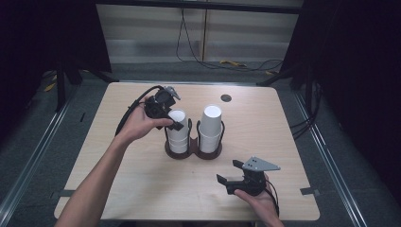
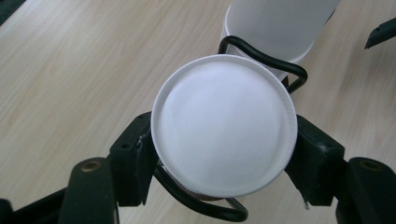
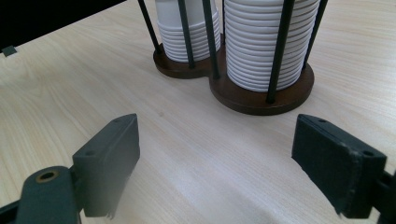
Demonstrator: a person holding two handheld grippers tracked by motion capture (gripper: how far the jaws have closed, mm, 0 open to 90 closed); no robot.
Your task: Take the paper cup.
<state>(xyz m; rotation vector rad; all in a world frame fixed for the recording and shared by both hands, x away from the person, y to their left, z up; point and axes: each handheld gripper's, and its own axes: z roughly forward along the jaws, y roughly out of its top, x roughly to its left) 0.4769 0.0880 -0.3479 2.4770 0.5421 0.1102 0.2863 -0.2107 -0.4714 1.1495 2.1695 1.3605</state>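
Observation:
Two stacks of upturned white paper cups stand in a black wire holder with a brown double base (image 1: 194, 152) at the table's middle. My left gripper (image 1: 175, 120) reaches over the left stack (image 1: 178, 137) from the left. In the left gripper view its pads press both sides of the top cup (image 2: 223, 126), whose round bottom faces the camera, so it is shut on that cup. The right stack (image 1: 211, 125) stands beside it, untouched. My right gripper (image 1: 230, 171) rests near the front right, open and holding nothing, its jaws facing the holder base (image 3: 252, 100).
The light wooden table (image 1: 142, 189) has a small dark round cap (image 1: 226, 98) near its far edge. The person's left forearm crosses the front left of the table. Cables lie on the floor beyond the table, and dark curtains hang on both sides.

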